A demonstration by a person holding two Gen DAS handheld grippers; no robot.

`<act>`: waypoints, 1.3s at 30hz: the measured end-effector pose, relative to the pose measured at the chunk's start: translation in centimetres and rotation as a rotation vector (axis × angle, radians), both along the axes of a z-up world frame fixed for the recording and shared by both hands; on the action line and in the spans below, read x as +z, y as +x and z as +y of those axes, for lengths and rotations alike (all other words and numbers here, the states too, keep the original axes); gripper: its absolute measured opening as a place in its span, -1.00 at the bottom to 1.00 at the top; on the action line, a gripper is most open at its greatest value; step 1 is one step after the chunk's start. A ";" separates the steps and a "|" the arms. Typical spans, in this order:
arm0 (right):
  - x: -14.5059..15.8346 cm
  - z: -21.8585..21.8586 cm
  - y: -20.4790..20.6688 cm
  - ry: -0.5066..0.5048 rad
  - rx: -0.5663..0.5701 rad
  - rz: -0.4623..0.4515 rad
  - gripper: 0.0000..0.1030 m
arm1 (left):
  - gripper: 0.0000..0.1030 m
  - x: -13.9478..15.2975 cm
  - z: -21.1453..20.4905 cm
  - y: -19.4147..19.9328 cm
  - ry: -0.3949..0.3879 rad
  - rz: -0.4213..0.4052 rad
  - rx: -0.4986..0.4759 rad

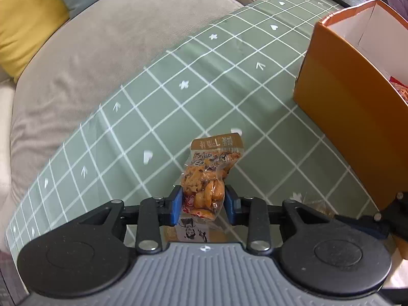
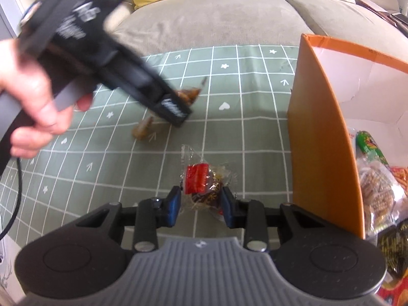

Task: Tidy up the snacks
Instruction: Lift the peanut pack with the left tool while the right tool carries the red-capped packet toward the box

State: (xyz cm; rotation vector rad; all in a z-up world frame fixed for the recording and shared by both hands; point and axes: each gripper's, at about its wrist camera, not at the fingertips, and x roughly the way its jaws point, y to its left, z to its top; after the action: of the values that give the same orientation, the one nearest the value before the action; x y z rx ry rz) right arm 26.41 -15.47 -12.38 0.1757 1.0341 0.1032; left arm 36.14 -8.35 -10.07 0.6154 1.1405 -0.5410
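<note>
My left claw (image 1: pixel 203 204) has its blue pads pressed on the lower half of an orange snack packet (image 1: pixel 209 178), which sticks out ahead of the fingers over the green checked cloth (image 1: pixel 178 107). My right claw (image 2: pixel 200 204) is nearly closed around a clear-wrapped candy with a red label (image 2: pixel 201 185), low over the cloth beside the near left corner of the orange box (image 2: pixel 323 137).

I judge both pickups made, with the drop into the box next. That calls for lifting each load over the tall orange wall before letting go. The cloth to the left lies open; another small packet (image 2: pixel 142 130) waits there.
</note>
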 end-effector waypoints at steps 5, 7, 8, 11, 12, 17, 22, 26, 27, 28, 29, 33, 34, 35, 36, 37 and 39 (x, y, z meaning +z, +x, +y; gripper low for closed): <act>-0.1 -0.1 -1.4 0.012 0.020 0.016 -0.40 | -0.30 1.3 2.4 -3.2 -0.029 0.005 0.074; -0.1 0.0 -2.0 0.018 0.033 0.026 -0.40 | -0.30 1.6 3.4 -4.5 -0.029 0.021 0.113; -0.1 0.0 -2.3 0.019 0.040 0.031 -0.40 | -0.33 1.9 4.0 -5.2 -0.034 0.029 0.135; 0.2 0.2 -3.3 0.021 0.063 0.038 -0.40 | -0.54 2.5 5.4 -7.3 -0.053 0.054 0.195; 0.3 0.3 -3.6 0.023 0.071 0.039 -0.40 | -0.55 2.8 5.9 -8.1 -0.070 0.064 0.211; 1.0 0.9 -5.5 0.060 0.114 0.043 -0.40 | -0.55 4.5 8.2 -11.8 -0.189 0.151 0.297; 1.4 1.9 -7.9 0.068 0.162 0.041 -0.40 | -0.55 5.2 9.7 -16.3 -0.258 0.234 0.347; 0.9 2.5 -10.1 0.089 0.197 0.069 -0.40 | -0.55 4.9 11.1 -18.9 -0.315 0.279 0.434; 0.8 2.6 -10.6 0.100 0.201 0.077 -0.40 | -0.55 4.7 11.6 -19.4 -0.334 0.289 0.460; 0.6 2.7 -11.1 0.112 0.204 0.087 -0.40 | -0.55 4.4 11.9 -20.0 -0.352 0.298 0.482; 0.4 2.9 -11.5 0.124 0.210 0.096 -0.40 | -0.55 4.2 12.2 -20.4 -0.371 0.303 0.504; 0.0 3.8 -12.6 0.133 0.241 0.101 -0.40 | -0.54 3.3 13.1 -21.7 -0.383 0.281 0.559; 0.0 4.0 -12.7 0.135 0.249 0.102 -0.40 | -0.54 3.2 13.3 -21.8 -0.392 0.282 0.572; 0.0 4.2 -12.8 0.126 0.252 0.099 -0.41 | -0.54 3.1 13.5 -22.0 -0.405 0.278 0.575; 0.0 4.4 -12.9 0.121 0.253 0.091 -0.41 | -0.54 3.1 13.8 -22.0 -0.413 0.274 0.577; -0.1 4.4 -12.8 0.120 0.255 0.087 -0.41 | -0.53 3.0 14.0 -22.1 -0.420 0.274 0.581; -0.1 4.5 -12.9 0.116 0.256 0.084 -0.41 | -0.52 2.9 14.1 -22.2 -0.417 0.269 0.581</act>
State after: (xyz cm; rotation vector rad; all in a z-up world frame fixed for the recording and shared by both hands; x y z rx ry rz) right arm 13.49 -11.00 -12.46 0.1532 1.1317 0.3916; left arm 13.95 5.71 -7.15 -0.1614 1.3382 -0.3436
